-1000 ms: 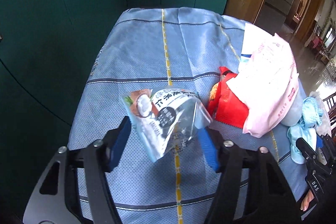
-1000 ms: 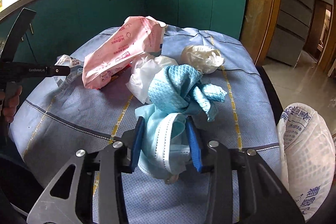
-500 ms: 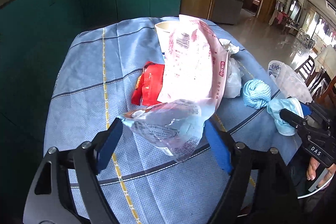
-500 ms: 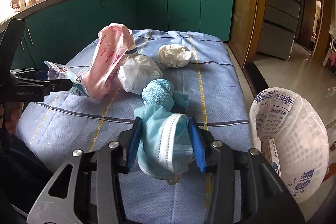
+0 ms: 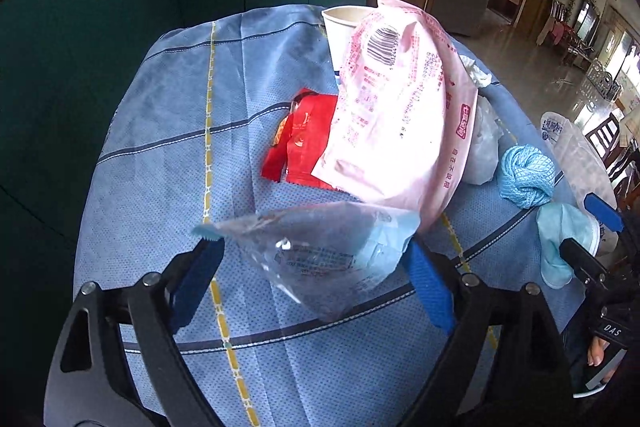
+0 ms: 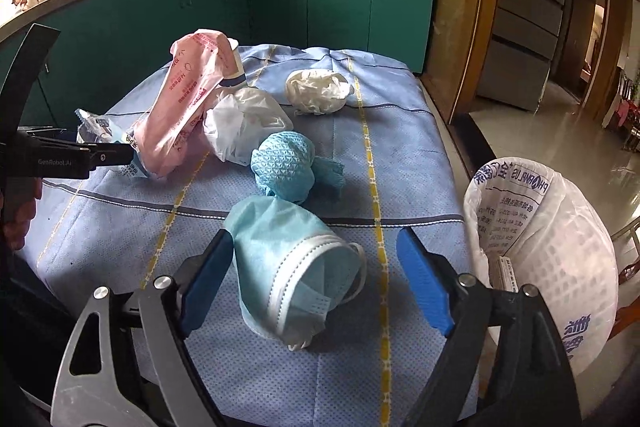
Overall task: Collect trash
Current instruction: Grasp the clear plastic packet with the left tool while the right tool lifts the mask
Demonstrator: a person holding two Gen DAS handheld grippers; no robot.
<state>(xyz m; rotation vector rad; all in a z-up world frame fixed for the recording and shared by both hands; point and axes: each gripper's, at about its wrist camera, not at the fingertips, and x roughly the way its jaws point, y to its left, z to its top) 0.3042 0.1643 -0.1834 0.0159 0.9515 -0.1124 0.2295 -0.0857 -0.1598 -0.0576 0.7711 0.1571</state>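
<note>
A clear and light-blue snack wrapper (image 5: 320, 243) hangs blurred between the wide-apart fingers of my left gripper (image 5: 312, 267), which is open. In the right wrist view the same wrapper (image 6: 94, 127) sticks out past the left gripper (image 6: 108, 159) at the table's left side. My right gripper (image 6: 314, 279) is open too. A light-blue face mask (image 6: 288, 259) lies loose between its fingers on the blue tablecloth (image 6: 408, 155). A white trash bag (image 6: 552, 247) stands open just off the table's right edge.
On the cloth lie a pink package (image 5: 392, 115), a red wrapper (image 5: 304, 143), a paper cup (image 5: 344, 23), a blue knotted cloth (image 6: 284, 167), a white plastic bag (image 6: 244, 123) and a crumpled white wad (image 6: 318, 91). Green cabinets (image 6: 332, 11) stand behind.
My right gripper has opened and let go of the face mask. The left gripper's fingers have spread wider around the wrapper, and its view has swung right toward the pink package.
</note>
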